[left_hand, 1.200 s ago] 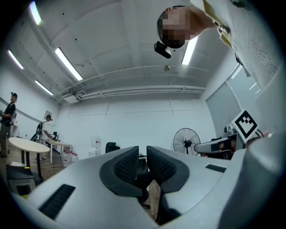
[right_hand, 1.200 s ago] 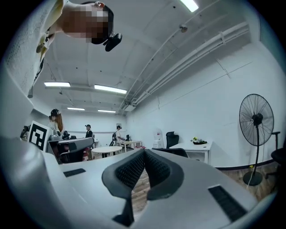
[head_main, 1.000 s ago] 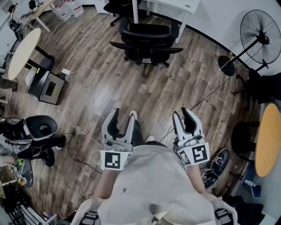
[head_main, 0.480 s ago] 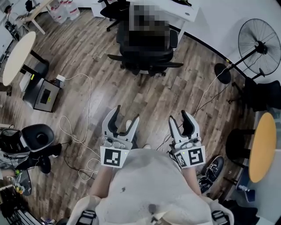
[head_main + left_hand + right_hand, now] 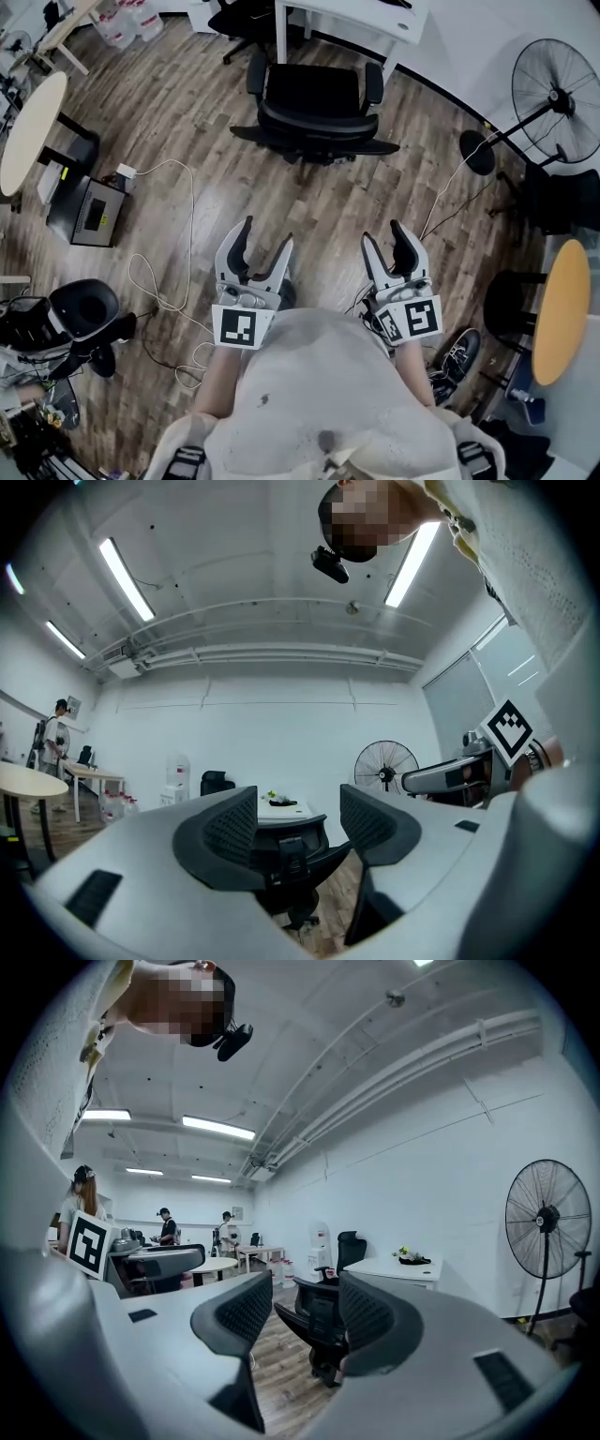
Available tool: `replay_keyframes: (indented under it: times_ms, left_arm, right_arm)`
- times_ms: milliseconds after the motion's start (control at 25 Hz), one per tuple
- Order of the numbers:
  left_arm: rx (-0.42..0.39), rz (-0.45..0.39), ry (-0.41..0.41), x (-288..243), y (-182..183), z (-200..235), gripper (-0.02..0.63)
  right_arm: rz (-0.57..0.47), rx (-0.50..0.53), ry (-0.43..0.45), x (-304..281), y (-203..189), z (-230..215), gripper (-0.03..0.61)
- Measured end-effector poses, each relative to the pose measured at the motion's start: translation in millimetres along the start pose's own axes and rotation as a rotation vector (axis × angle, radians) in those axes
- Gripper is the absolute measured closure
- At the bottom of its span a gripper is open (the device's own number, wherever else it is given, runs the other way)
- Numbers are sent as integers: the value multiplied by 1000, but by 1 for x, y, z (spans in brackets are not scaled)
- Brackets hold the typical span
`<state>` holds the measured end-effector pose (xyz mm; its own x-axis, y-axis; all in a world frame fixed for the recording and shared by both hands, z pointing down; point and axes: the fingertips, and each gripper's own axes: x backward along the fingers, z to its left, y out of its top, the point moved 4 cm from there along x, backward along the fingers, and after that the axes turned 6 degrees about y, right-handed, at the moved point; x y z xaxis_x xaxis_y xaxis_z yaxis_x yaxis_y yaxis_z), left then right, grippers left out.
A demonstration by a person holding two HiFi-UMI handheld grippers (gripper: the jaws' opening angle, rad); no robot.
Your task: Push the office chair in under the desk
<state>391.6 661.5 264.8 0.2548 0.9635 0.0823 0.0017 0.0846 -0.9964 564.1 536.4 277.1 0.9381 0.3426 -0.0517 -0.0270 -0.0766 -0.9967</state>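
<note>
A black office chair (image 5: 314, 108) stands on the wood floor just in front of a white desk (image 5: 361, 14), its back turned toward me. Both grippers are held at my waist, well short of the chair and touching nothing. My left gripper (image 5: 265, 239) is open wide. My right gripper (image 5: 382, 236) is open with its jaws still opening. In the left gripper view the chair (image 5: 291, 855) shows between the empty jaws of the left gripper (image 5: 298, 822), far off. In the right gripper view the chair (image 5: 317, 1335) and desk (image 5: 403, 1267) lie beyond the right gripper (image 5: 302, 1314).
A standing fan (image 5: 558, 80) is at the right, with a cable running from its base. A round white table (image 5: 28, 131), a grey box (image 5: 84, 211) and a black stool (image 5: 84, 305) are at the left. A white cable (image 5: 164, 272) loops across the floor. A yellow round table (image 5: 562, 309) stands at the far right.
Both grippers' jaws have spread wider. The view has shifted a little, and the chair now sits slightly lower in the head view.
</note>
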Motion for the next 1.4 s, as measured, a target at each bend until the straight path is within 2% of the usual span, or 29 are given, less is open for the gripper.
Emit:
replay_keyframes:
  times_ms: [480,760,1040,1400]
  left_arm:
    - [-7,2,-72,-74,-7,75,336]
    - [-17,27,-83,-102,-22,117,336]
    - [-18,58,-71,-123,-41,122,336]
    - [-32,73,-47,-175,-47,108,336]
  right_arm:
    - [25,31,-93,-89,1,-20,352]
    - [44,46,-140,-127,-7,-32,350]
    - [74,42,-157,-139,-18,-56,350]
    - [111,13,-156,-161,-29,-112,350]
